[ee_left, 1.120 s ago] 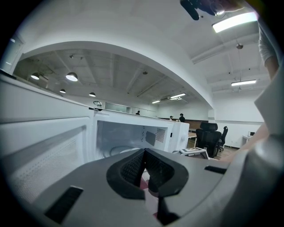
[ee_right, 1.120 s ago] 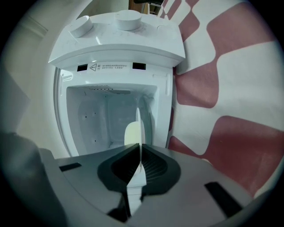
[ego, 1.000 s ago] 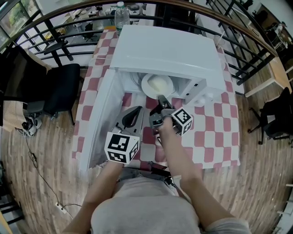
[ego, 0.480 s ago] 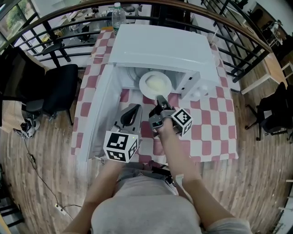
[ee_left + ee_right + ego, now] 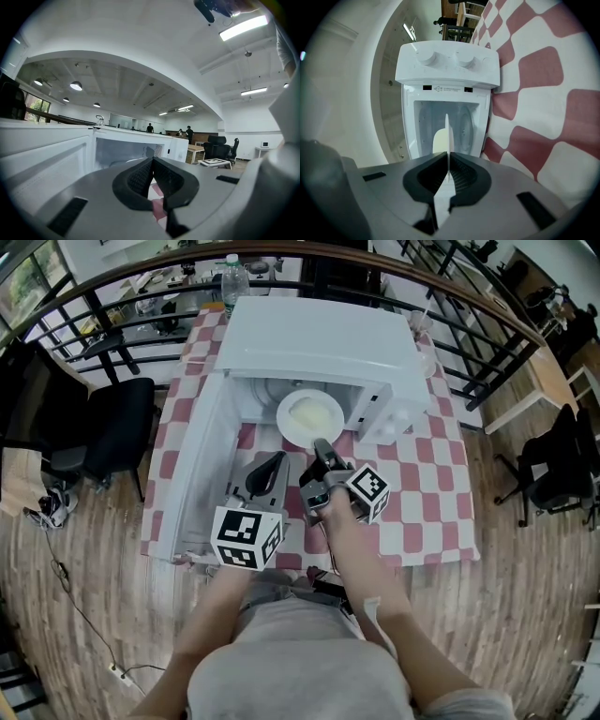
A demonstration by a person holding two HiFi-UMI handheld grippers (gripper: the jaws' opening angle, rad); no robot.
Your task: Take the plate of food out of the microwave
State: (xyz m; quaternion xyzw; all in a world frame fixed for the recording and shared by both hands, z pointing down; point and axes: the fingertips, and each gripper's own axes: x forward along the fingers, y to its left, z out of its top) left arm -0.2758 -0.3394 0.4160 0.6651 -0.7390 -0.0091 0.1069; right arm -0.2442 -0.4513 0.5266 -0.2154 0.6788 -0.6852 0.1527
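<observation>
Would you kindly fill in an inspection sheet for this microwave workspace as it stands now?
Surface: red-and-white checked tablecloth.
Job's things: white microwave, door open; plate of pale food at its opening.
Clutter: water bottle behind the microwave.
Grippers: right tongs shut on the plate's rim; left tongs shut, empty.
Cables: one cable trailing over the wooden floor, left.
Surroundings: black railing; black chair at left.
</observation>
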